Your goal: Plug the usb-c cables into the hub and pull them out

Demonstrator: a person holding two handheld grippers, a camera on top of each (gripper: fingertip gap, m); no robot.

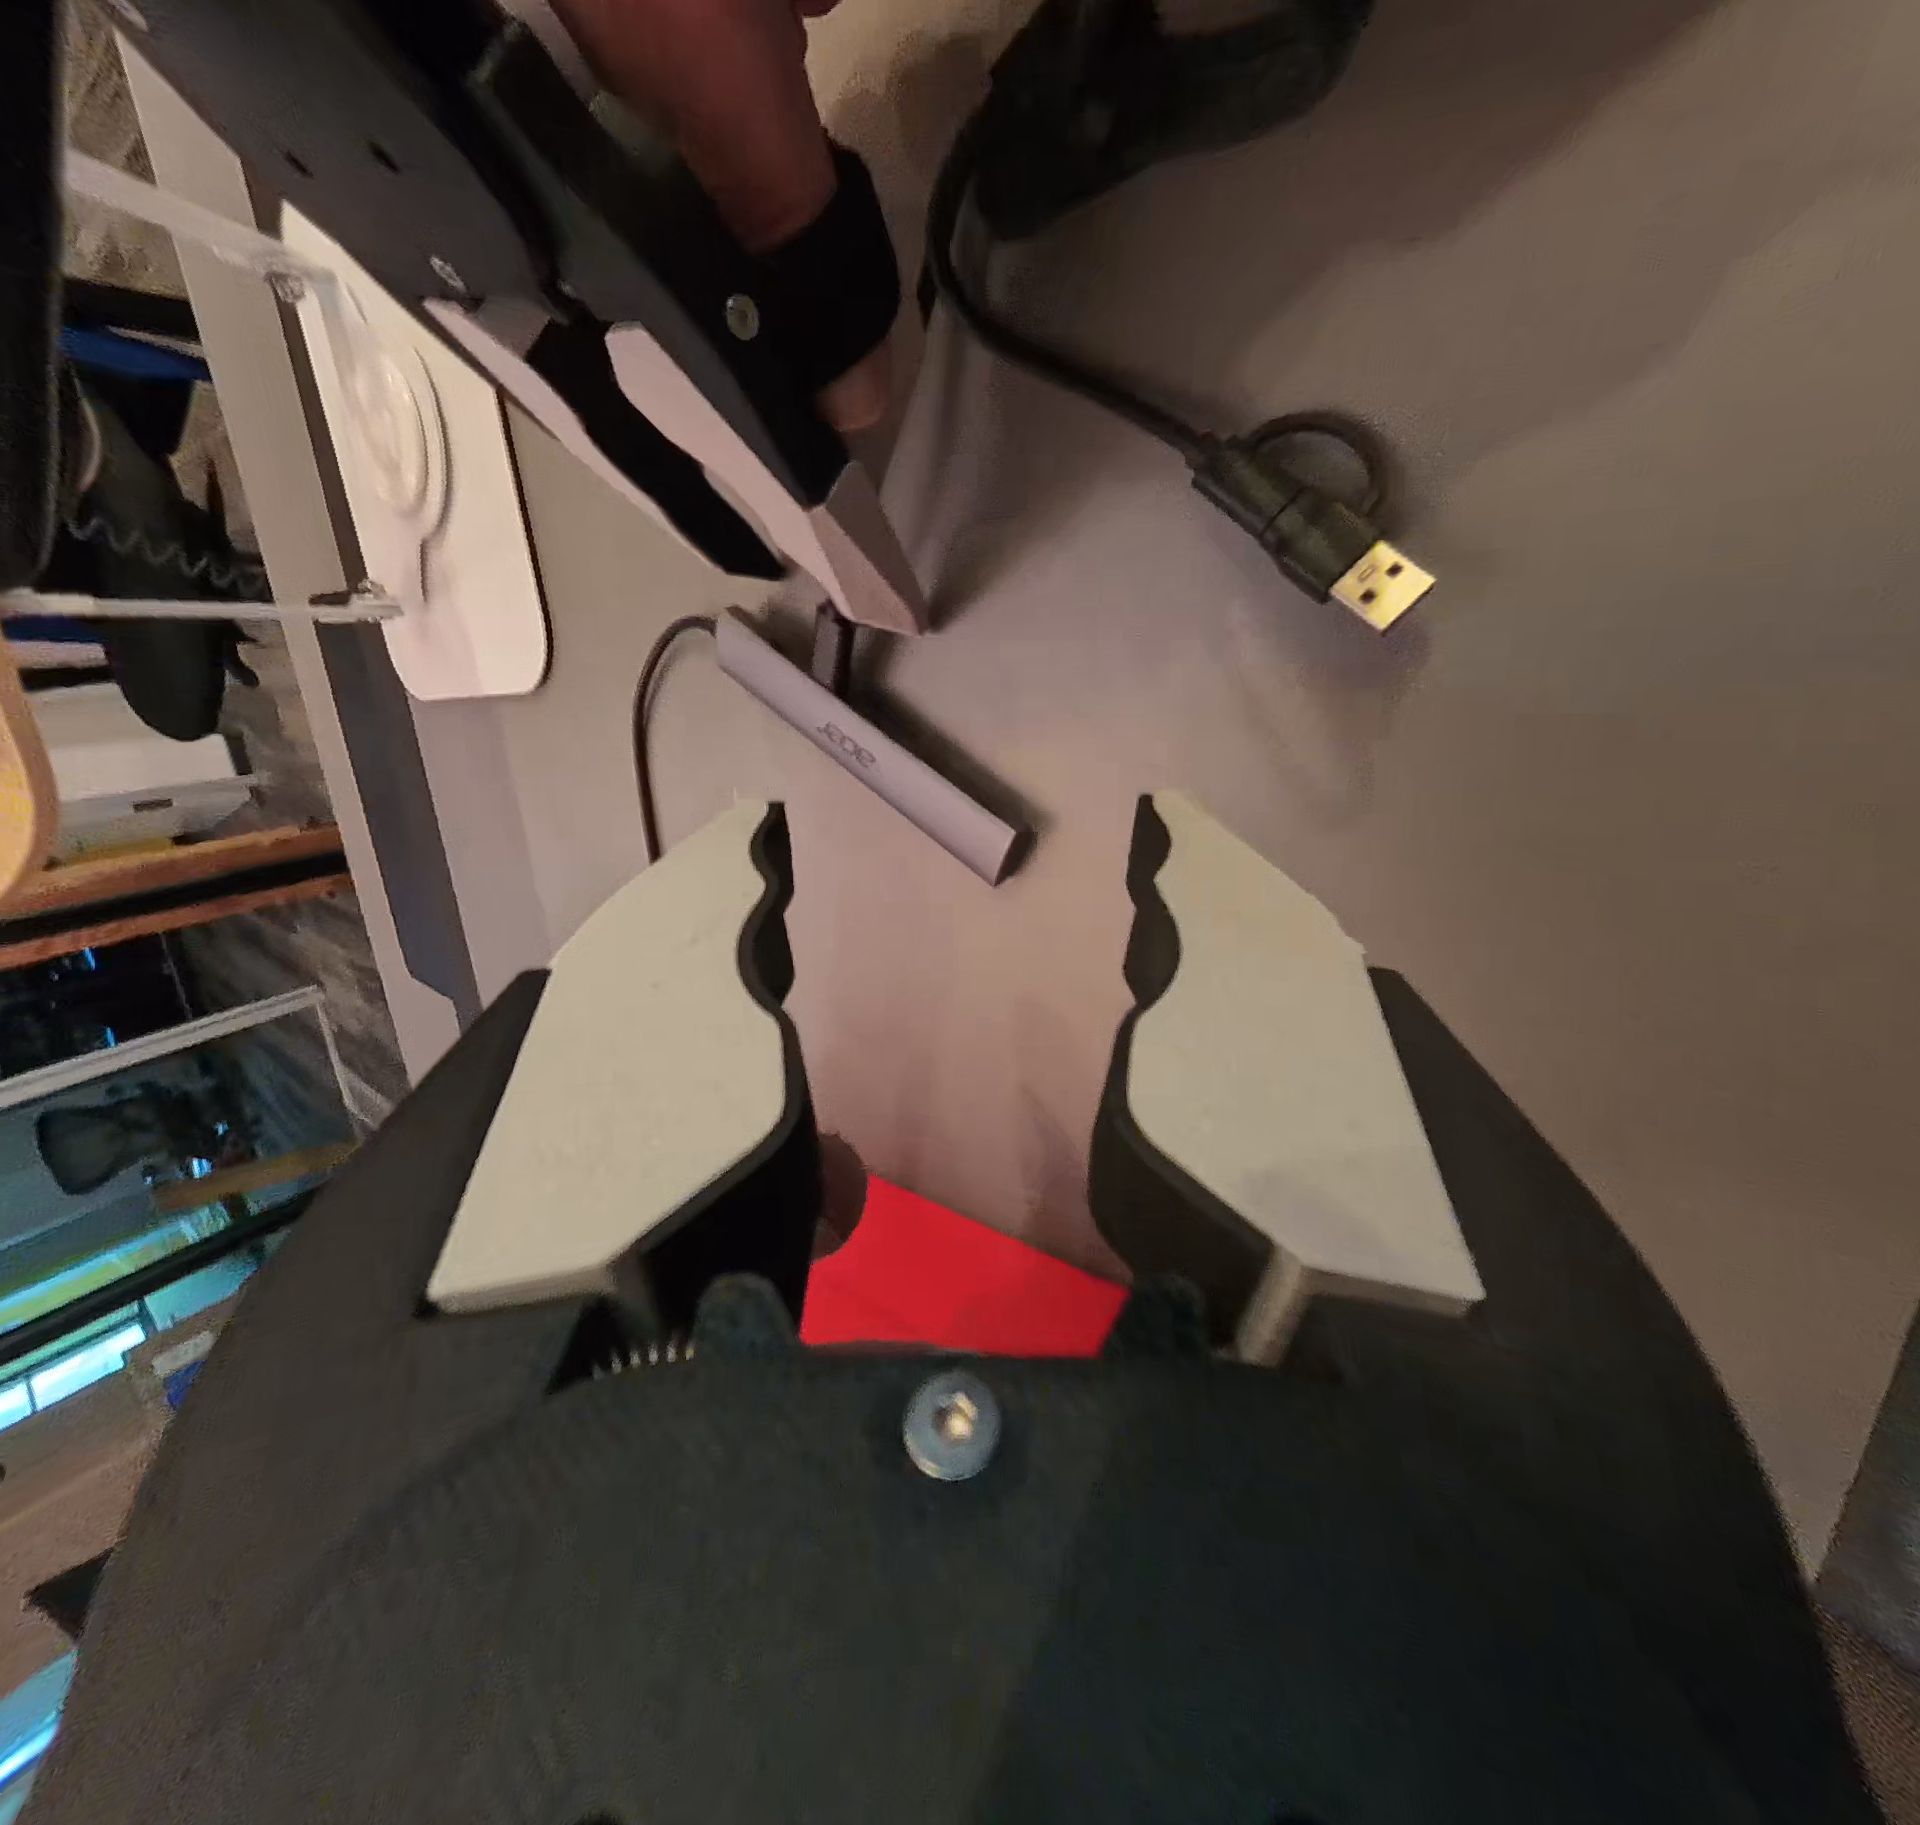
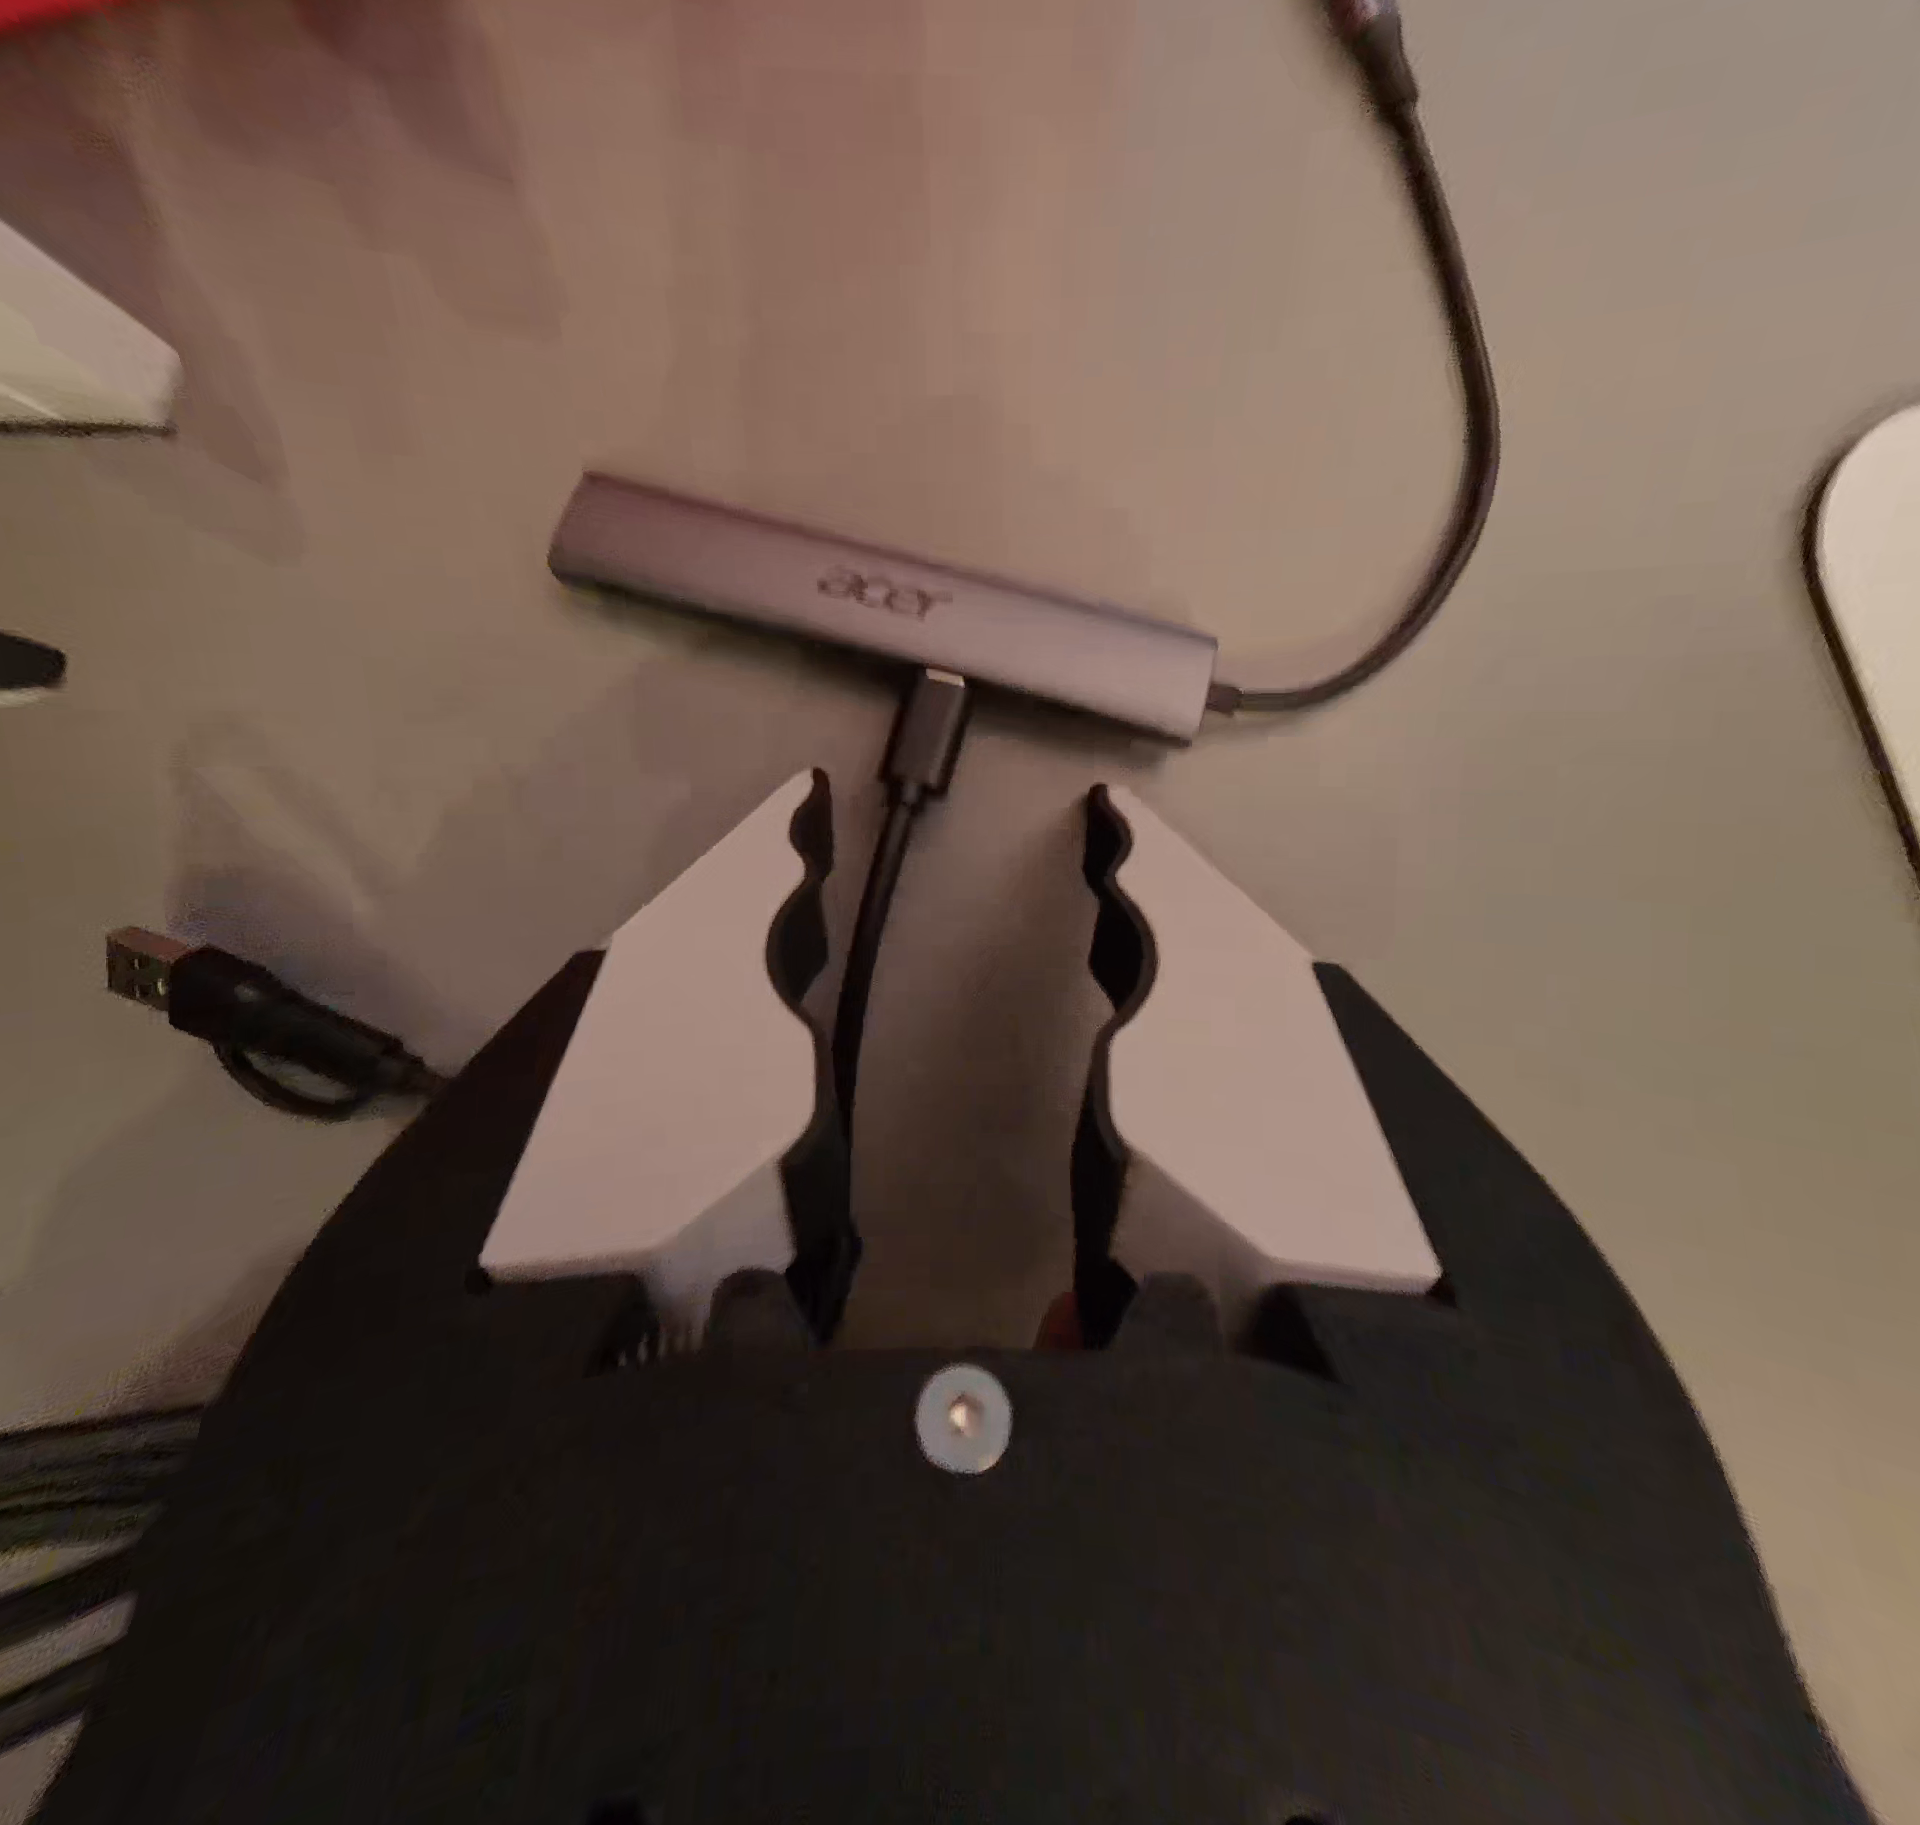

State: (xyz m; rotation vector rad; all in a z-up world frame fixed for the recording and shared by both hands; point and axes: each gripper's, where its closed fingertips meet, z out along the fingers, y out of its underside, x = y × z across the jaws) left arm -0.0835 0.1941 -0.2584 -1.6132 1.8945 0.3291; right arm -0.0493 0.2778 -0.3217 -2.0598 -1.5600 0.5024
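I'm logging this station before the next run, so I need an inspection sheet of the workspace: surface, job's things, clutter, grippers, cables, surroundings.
Surface: plain grey tabletop, bare around the job.
Job's things: slim grey metal hub lying flat; black USB-C plug seated in its long side.
Clutter: white rounded-corner pad; red sheet.
Grippers: left gripper open, short of the hub's end; right gripper open, astride the plugged cable just behind the plug.
Cables: hub's own dark lead curving away; spare black cable with a USB-A plug lying loose.
Surroundings: shelving past the table edge, blurred.
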